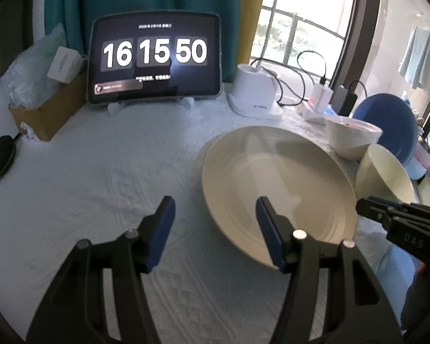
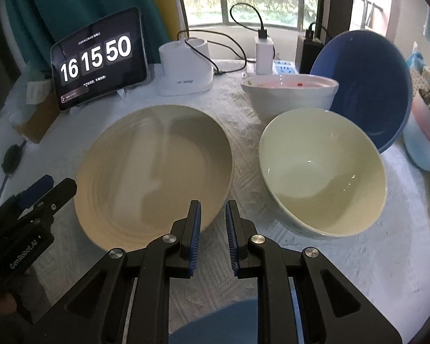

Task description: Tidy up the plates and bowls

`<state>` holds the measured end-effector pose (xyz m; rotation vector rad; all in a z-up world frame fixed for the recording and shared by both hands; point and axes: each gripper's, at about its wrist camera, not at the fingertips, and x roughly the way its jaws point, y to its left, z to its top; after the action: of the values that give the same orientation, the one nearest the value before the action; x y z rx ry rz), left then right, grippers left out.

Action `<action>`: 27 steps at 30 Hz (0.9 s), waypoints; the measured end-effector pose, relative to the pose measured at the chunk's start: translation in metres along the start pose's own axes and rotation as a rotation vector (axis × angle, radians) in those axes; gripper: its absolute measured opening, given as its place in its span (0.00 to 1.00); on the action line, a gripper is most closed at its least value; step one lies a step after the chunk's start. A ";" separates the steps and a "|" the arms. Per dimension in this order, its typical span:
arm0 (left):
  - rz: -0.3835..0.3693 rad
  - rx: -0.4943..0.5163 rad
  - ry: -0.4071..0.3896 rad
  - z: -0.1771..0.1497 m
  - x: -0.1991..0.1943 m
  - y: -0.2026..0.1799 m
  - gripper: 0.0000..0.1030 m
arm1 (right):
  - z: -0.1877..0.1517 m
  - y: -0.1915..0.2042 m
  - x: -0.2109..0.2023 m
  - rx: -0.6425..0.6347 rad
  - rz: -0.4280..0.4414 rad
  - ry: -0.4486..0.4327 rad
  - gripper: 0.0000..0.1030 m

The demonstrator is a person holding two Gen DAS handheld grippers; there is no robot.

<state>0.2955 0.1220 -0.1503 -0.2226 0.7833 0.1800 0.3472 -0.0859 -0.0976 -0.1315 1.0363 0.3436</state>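
Crockery is unsorted as far as I can judge: the beige plate [image 2: 154, 172] lies flat just ahead and left of the right tool [image 2: 212, 218], the pale green bowl [image 2: 324, 177] sits ahead to its right, and beyond that stand a white bowl [image 2: 289, 94] and a blue bowl [image 2: 367, 91] tipped on edge, none nested. The right tool's jaws stand narrowly apart, holding nothing. The left tool [image 1: 213, 215] gapes wide and empty, its right finger over the plate's near rim on the white-clothed tabletop [image 1: 100, 172], so stacking looks entirely ahead.
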 end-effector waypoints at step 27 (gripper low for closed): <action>0.001 0.070 0.075 -0.011 0.036 -0.011 0.34 | -0.001 0.010 0.032 -0.028 0.001 0.067 0.28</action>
<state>0.3160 0.1117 -0.1819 -0.1634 0.8632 0.1453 0.3581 -0.0698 -0.1252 -0.1686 1.0984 0.3568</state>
